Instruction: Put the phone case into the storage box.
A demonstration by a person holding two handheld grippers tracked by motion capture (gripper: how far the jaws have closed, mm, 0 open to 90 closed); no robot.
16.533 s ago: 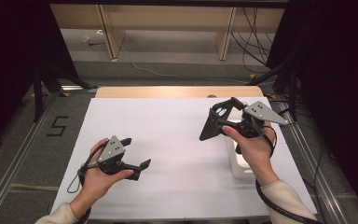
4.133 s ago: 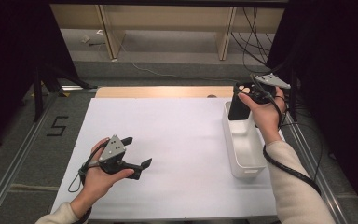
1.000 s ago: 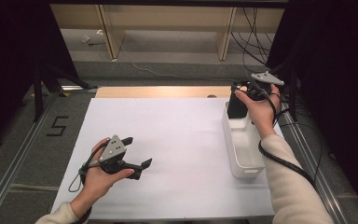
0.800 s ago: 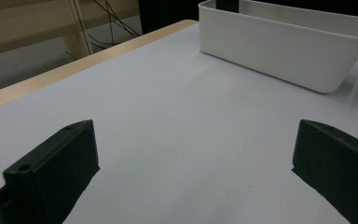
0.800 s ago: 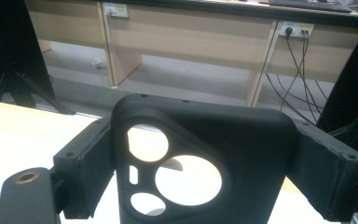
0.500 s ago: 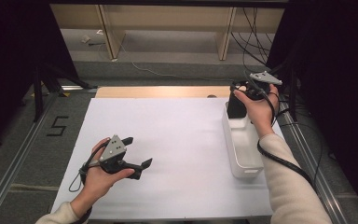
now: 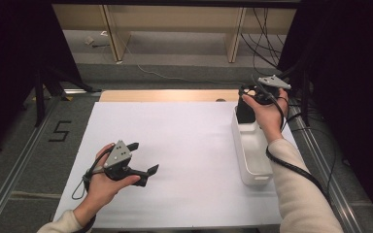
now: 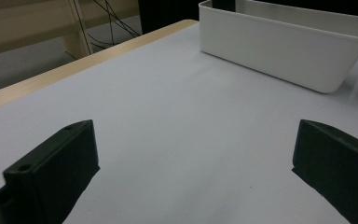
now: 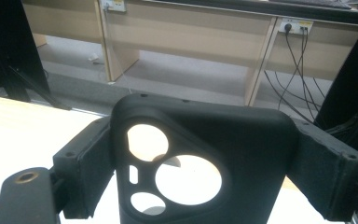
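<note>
A: So, how far along is the work, do you think?

B: I judge it is near the end of one placement. At the near edge of the table (image 7: 175, 145), toward the left corner, the left gripper (image 7: 143, 158) waits with its jaws wide apart and nothing between them; in the left gripper view they stand far from each other over the bare white surface.

A: And the thing being moved?

B: It is a black phone case (image 9: 196, 163) with camera cut-outs. The right gripper (image 9: 200, 182) is closed on it, one jaw pressing each side, and the case stands upright between them.

A: Where is it on the table?

B: At the far end of the white bin (image 7: 250, 150), which lies along the right edge. From the high view the right gripper (image 7: 246, 104) holds the case over that far end, near the far right corner. I cannot tell if the bottom of the case already touches the bin.

A: What is left, then?

B: In my opinion only to lower it fully, release the jaws, and draw the hand back.
</note>
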